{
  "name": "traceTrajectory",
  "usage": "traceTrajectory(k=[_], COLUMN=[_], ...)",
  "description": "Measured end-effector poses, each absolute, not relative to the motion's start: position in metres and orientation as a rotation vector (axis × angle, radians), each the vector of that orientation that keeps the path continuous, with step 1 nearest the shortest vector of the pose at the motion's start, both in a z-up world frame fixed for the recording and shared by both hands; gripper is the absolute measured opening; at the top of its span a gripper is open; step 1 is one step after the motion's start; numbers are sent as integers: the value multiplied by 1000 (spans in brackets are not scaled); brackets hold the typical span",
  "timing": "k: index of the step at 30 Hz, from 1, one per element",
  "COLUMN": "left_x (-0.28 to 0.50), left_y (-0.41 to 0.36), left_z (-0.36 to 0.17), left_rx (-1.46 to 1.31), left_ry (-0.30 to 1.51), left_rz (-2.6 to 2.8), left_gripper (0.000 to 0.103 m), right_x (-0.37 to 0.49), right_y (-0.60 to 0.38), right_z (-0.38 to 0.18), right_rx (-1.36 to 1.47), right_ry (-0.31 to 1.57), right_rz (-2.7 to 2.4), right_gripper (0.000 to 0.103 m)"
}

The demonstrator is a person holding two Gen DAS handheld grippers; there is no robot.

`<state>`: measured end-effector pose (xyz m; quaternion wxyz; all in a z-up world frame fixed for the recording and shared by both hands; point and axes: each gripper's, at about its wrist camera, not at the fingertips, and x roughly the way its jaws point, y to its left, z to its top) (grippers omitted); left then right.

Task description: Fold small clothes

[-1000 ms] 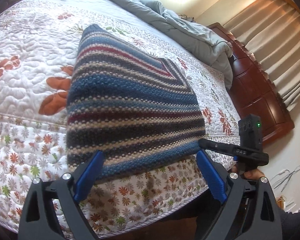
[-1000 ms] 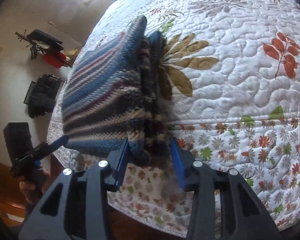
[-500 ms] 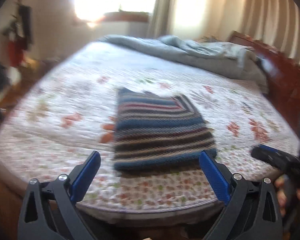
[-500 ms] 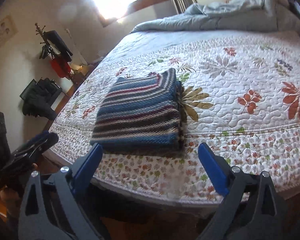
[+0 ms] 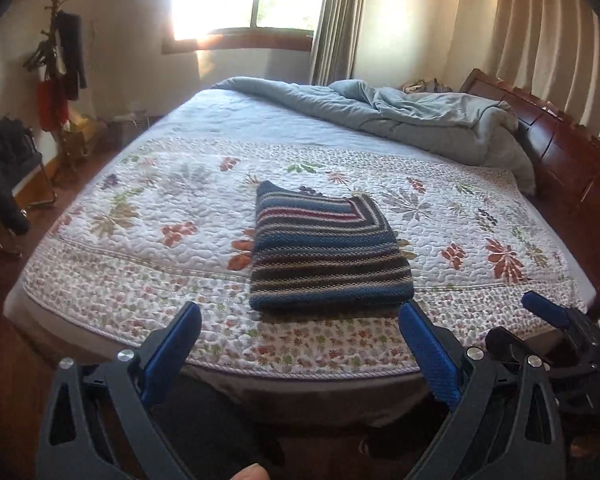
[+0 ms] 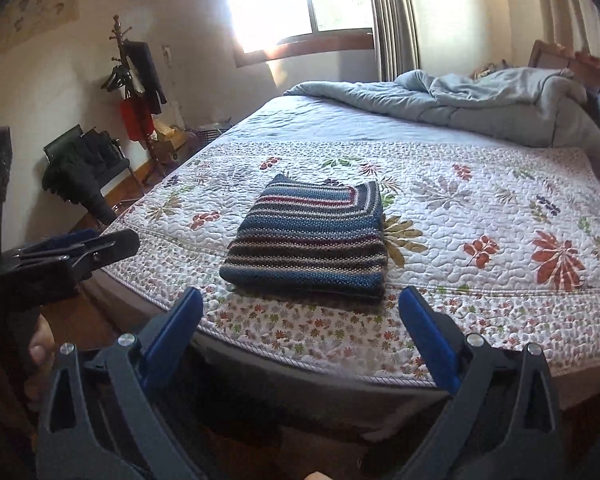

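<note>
A striped knit garment [image 5: 324, 256], blue, grey, cream and red, lies folded into a neat rectangle near the front edge of the bed; in the right wrist view the garment [image 6: 308, 240] shows the same shape. My left gripper [image 5: 300, 320] is open, raised and pulled back past the bed's edge, nothing between its blue pads. My right gripper [image 6: 300, 308] is open too, equally clear of the cloth. The other gripper's tip shows at each view's side: right one [image 5: 548, 316], left one [image 6: 80, 248].
The bed's floral quilt [image 5: 140, 216] spreads wide around the garment. A grey-blue duvet [image 5: 400, 116] is bunched at the far end by the dark wooden headboard [image 5: 560, 148]. A coat stand [image 6: 136, 88] and a chair with dark clothes [image 6: 84, 172] stand at the left wall.
Both grippers pulled back and up from the garment's near edge. The right gripper, closed around the folded edge a second ago, let go and opened wide. The garment stayed flat.
</note>
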<state>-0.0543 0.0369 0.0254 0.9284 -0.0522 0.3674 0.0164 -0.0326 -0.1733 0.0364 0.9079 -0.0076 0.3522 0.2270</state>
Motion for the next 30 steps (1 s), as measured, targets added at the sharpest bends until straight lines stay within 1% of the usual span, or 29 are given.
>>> traceTrajectory(k=[9,30], left_x=[-69,-63], left_y=[31,32], left_z=[37,24], left_rx=[-74,-83], left_ry=[714,728], left_rz=[69,83], left_gripper=[99,99], right_x=[-41,-26], right_y=[-167,-169], right_z=[35,24], right_rx=[-17,-24], right_ry=[751,769], right_rz=[481,444], right_gripper=[98,98])
